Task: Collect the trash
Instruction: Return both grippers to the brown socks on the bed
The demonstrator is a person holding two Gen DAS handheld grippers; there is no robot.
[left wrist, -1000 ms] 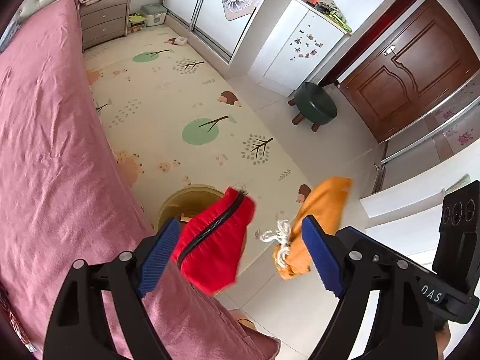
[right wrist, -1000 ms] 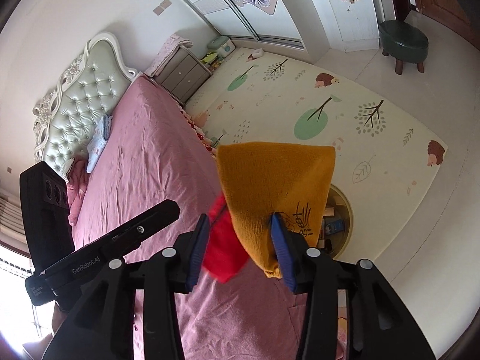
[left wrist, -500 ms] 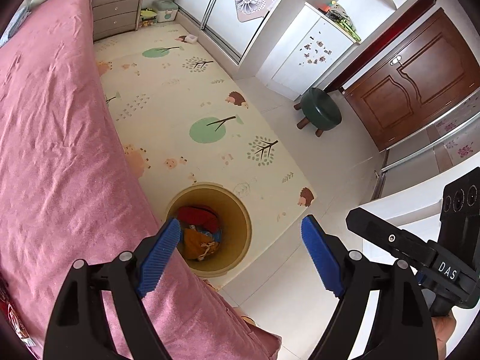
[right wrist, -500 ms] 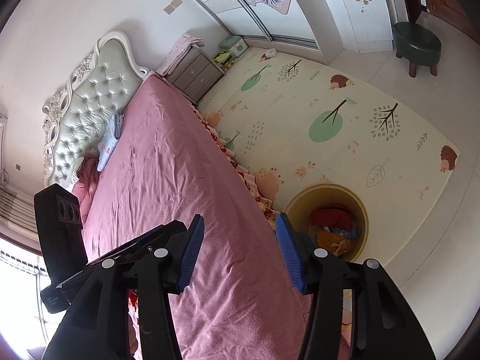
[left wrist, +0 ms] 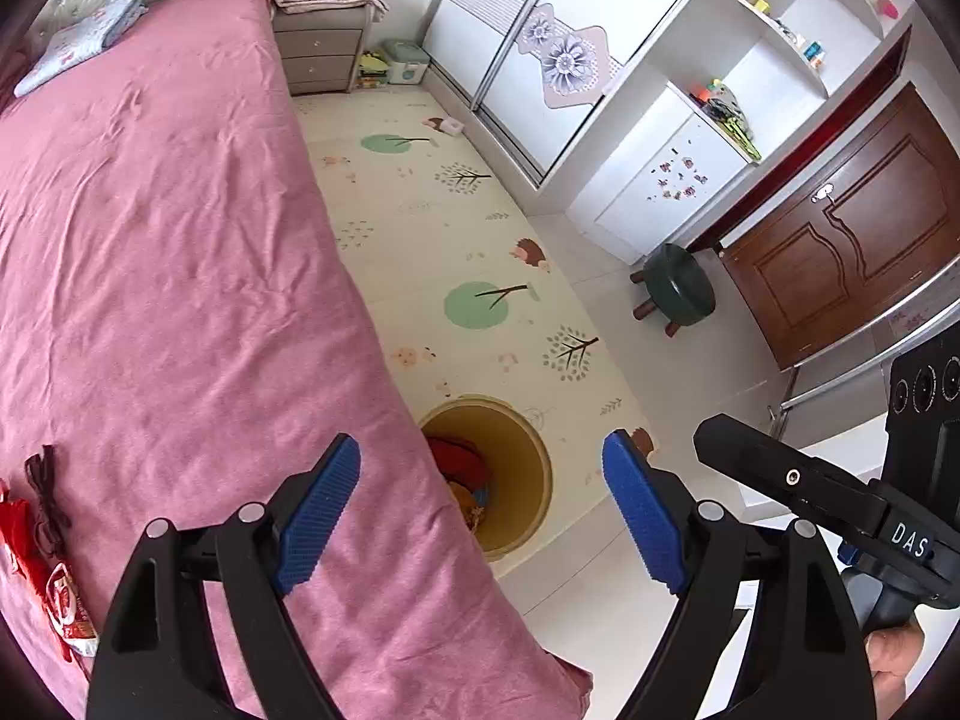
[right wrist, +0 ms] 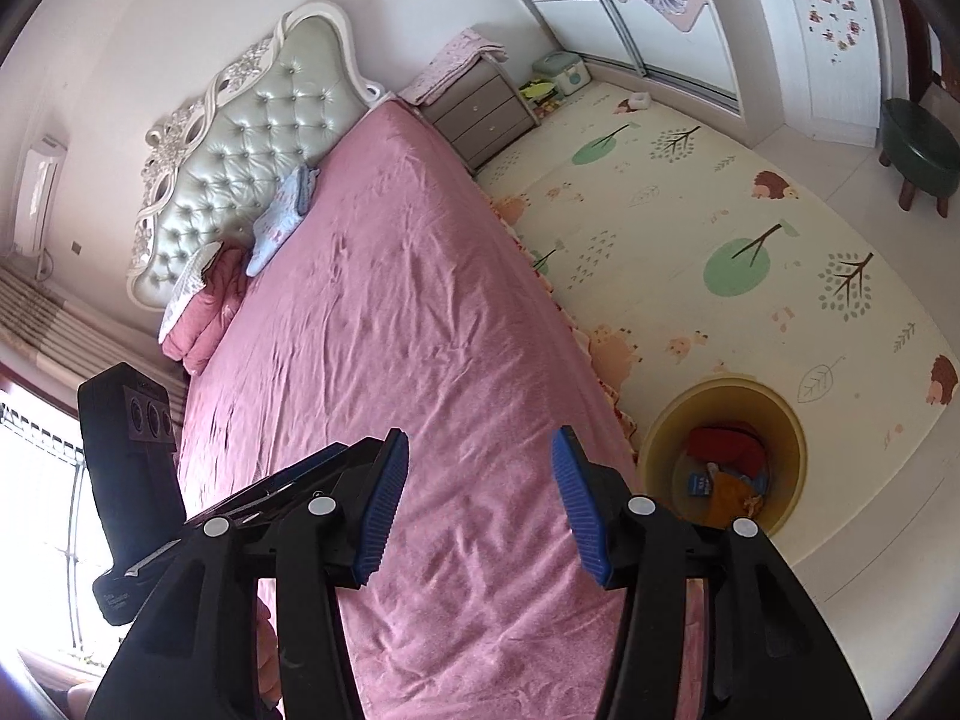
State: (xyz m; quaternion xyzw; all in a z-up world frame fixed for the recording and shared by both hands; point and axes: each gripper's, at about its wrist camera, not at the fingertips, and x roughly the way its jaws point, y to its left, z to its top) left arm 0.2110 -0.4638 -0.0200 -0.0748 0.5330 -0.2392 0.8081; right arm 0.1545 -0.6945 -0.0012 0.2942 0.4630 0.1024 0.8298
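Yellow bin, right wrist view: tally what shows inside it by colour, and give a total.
Inside the yellow bin, as far as shows:
Red pouch: 1
Orange cloth: 1
Blue packet: 1
Total: 3

bins (left wrist: 528, 468): 1 | stools (left wrist: 681, 291): 1 | nightstands (left wrist: 318, 54): 1 | beds (left wrist: 168, 252): 1

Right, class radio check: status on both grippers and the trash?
Left gripper open, empty. Right gripper open, empty. Red and orange items in yellow bin. Red wrappers on bed.
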